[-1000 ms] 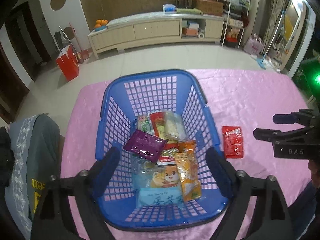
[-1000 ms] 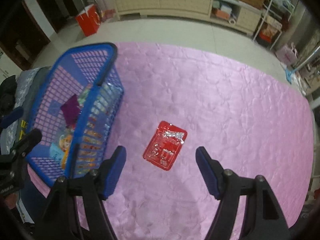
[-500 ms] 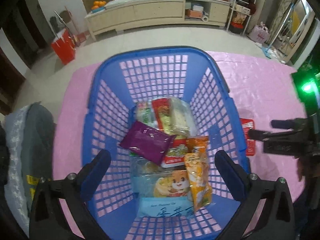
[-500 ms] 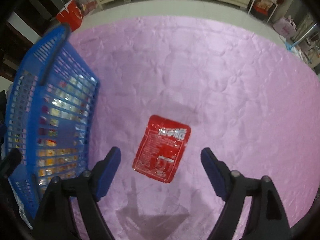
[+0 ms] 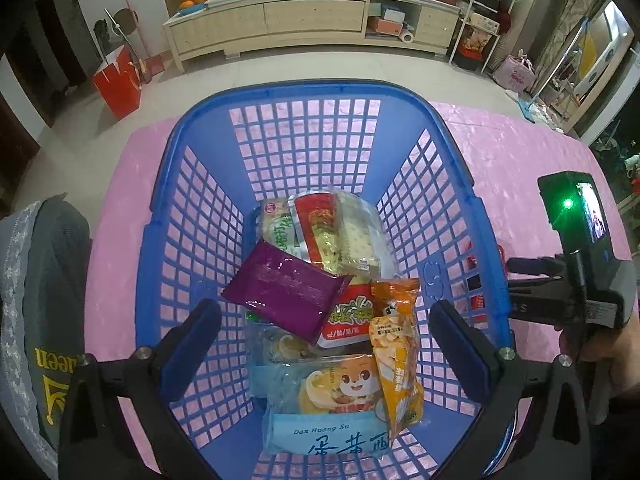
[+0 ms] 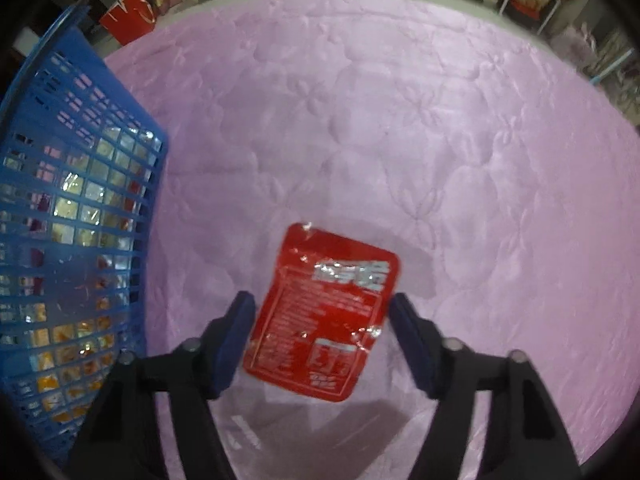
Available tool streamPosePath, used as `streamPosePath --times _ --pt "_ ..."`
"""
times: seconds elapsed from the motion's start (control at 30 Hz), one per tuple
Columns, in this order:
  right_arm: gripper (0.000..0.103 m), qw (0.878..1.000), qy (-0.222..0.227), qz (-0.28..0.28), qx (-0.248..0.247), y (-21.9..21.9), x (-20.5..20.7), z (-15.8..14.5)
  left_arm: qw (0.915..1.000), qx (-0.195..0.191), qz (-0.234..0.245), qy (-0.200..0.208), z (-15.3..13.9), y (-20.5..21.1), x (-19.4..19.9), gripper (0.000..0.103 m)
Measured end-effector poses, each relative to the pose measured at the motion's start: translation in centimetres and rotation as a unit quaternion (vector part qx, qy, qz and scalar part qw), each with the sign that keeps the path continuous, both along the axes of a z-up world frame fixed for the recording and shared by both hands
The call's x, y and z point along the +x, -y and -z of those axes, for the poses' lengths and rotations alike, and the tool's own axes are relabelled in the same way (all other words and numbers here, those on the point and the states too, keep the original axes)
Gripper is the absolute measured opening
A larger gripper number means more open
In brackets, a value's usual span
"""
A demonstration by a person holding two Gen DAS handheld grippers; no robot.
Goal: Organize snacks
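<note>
A blue mesh basket point(image 5: 304, 88) on the pink cloth holds several snack packs, among them a purple packet point(image 5: 288, 292), an orange one point(image 5: 396, 352) and a pale blue pack with a cartoon point(image 5: 332, 412). My left gripper point(image 5: 324, 320) hangs wide open over them and holds nothing. To the right of the basket point(image 6: 80, 160), a red packet point(image 6: 324, 312) lies flat on the cloth. My right gripper point(image 6: 320, 312) points down at it with a finger on each side. Its jaws are closing, and a thin gap shows between pads and packet. The right gripper point(image 5: 540, 280) also shows beside the basket.
The pink quilted cloth point(image 6: 440, 140) stretches away right of the red packet. A grey chair back with a garment point(image 5: 40, 300) stands at the table's left edge. On the floor beyond are a red paper bag point(image 5: 118, 80) and a long low cabinet point(image 5: 304, 20).
My right gripper sank onto the red packet and its jaws narrowed around it. My left gripper dropped lower over the basket and its jaws widened.
</note>
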State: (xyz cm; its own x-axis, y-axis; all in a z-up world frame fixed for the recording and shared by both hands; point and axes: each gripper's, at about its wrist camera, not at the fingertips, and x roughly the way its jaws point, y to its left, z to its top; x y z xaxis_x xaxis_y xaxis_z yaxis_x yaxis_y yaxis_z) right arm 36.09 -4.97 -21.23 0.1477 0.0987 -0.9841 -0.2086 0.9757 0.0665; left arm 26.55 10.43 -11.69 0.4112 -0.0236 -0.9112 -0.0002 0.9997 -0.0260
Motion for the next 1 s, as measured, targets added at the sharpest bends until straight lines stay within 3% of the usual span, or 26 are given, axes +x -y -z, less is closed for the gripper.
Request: streamPosePath --times 0.1,0.23,0.27,0.33,0.4,0.57,0.8,0.83,1.0 --pt "0.064 0.999 0.018 -0.024 -0.033 -0.8 -0.7 0.4 1.0000 -0.004 0.000 0.006 -0.1 -0.1 -0.3 0.103" --pt "0.053 0.999 0.028 -0.031 -0.030 -1.2 -1.9 0.7 0.9999 -0.013 -0.005 0.008 0.0 -0.8 -0.7 0.103" --pt "0.052 0.999 0.029 -0.036 -0.028 -1.2 -2.1 0.8 0.9999 -0.014 -0.006 0.008 0.0 -0.8 -0.8 0.103" --pt "0.037 0.998 0.031 -0.044 -0.022 -1.5 -2.8 0.7 0.9998 -0.016 -0.004 0.011 -0.1 -0.9 -1.0 0.103" --pt "0.032 0.999 0.023 -0.044 0.000 -0.8 -3.3 0.3 0.9997 -0.016 -0.002 0.015 -0.2 -0.8 -1.3 0.103" --pt "0.028 0.999 0.009 -0.042 0.029 -0.3 -4.8 -0.1 0.9996 -0.013 0.004 0.026 -1.1 -0.3 -2.0 0.103" --pt "0.028 0.996 0.046 -0.050 0.054 -0.1 -6.0 -4.8 0.9987 -0.006 0.004 0.050 -3.5 -0.2 -3.5 0.103" --pt "0.004 0.995 0.055 -0.053 0.056 -0.1 -6.3 -5.8 0.9984 -0.007 0.003 0.057 -4.1 -0.2 -3.8 0.103" --pt "0.004 0.990 0.095 -0.075 0.072 -0.8 -7.1 -10.7 0.9967 -0.006 0.001 0.081 -6.4 -0.8 -5.1 0.103"
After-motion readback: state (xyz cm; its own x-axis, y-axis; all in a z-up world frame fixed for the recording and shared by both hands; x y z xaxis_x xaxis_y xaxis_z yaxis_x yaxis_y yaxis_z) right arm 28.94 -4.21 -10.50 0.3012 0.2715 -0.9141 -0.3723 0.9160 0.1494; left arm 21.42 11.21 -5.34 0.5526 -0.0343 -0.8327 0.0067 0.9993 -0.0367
